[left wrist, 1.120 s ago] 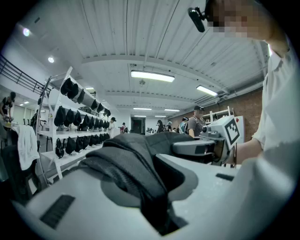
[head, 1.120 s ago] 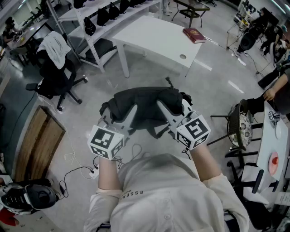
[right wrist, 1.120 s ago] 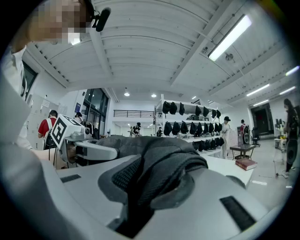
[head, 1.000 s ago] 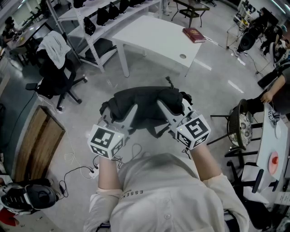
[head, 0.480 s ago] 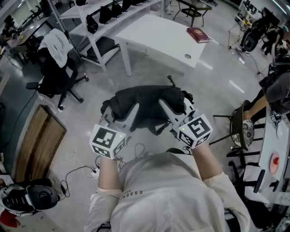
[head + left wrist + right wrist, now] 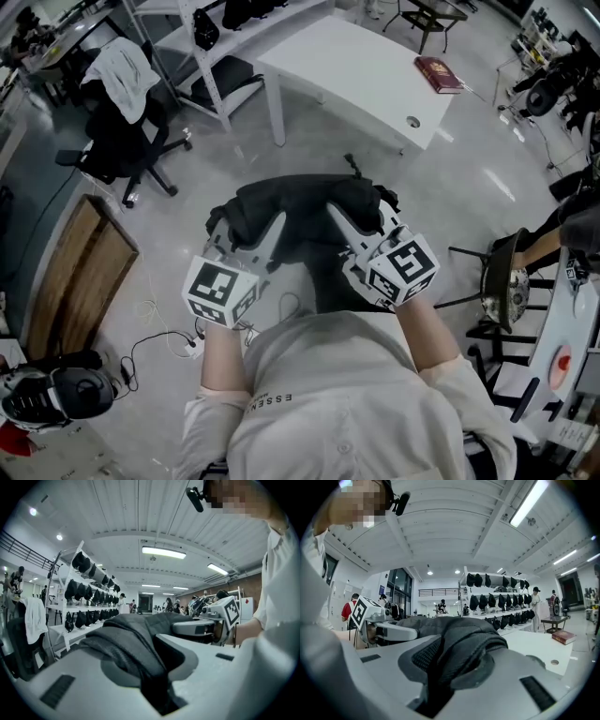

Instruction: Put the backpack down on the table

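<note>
A white table (image 6: 347, 66) stands ahead, with a white shelf rack (image 6: 202, 52) of dark bags behind its left end. A wooden panel (image 6: 75, 281) lies on the floor at the left, beyond it an office chair (image 6: 122, 141) draped with a white garment. The black backpack (image 6: 300, 220) hangs in the air short of the table's near edge, with grey floor (image 6: 309, 155) between them. A red book (image 6: 439, 75) lies at the table's right end, and a small round hole (image 6: 412, 122) is near the right corner. The shirt collar reads "ESSEN" (image 6: 272, 401). Both forearms (image 6: 225, 361) reach forward side by side. The left gripper (image 6: 270, 232) and right gripper (image 6: 339, 225) point about level, each pinching the backpack's fabric.
</note>
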Demonstrator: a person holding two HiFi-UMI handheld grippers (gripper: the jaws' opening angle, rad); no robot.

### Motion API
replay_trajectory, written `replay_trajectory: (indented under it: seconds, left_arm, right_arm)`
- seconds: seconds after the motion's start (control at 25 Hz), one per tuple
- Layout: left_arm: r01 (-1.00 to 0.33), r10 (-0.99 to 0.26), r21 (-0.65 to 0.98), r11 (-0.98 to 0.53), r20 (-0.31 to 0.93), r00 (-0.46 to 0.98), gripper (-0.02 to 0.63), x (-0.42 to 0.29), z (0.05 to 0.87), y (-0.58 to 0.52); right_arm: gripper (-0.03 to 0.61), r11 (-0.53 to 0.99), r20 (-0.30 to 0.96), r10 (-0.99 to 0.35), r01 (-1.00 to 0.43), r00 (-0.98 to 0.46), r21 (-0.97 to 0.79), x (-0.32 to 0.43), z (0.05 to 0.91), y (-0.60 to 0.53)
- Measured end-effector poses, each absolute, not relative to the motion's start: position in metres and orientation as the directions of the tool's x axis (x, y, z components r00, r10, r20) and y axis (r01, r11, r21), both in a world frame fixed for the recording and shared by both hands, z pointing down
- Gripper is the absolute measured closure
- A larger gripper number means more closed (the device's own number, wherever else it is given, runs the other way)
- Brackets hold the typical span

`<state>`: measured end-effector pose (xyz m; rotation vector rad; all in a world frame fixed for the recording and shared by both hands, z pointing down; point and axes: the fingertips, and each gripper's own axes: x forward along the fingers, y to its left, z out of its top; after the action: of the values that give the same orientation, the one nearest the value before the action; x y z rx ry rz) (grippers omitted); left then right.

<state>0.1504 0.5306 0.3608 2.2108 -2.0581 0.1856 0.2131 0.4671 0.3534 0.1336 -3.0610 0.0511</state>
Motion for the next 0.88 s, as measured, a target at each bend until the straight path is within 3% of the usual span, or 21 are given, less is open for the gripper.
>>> replay_trajectory:
  seconds: [0.4, 0.88]
  left_arm:
    - [-0.999, -0.981, 0.029, -0.019, 0.194, 0.024, 0.525, 0.075, 0.364, 0.407]
    - [-0.996, -0.977, 0.031, -0.079, 0.195, 0.084, 0.525, 0.012, 0.358, 0.208]
  right_arm:
    - [0.491, 0.998, 0.090, -0.032, -0.037, -0.995, -0.049, 0.135, 0.357, 0.339]
    - [0.491, 0.996, 0.080, -0.069, -0.073, -0.994, -0.044, 0.076, 0.351, 0.145]
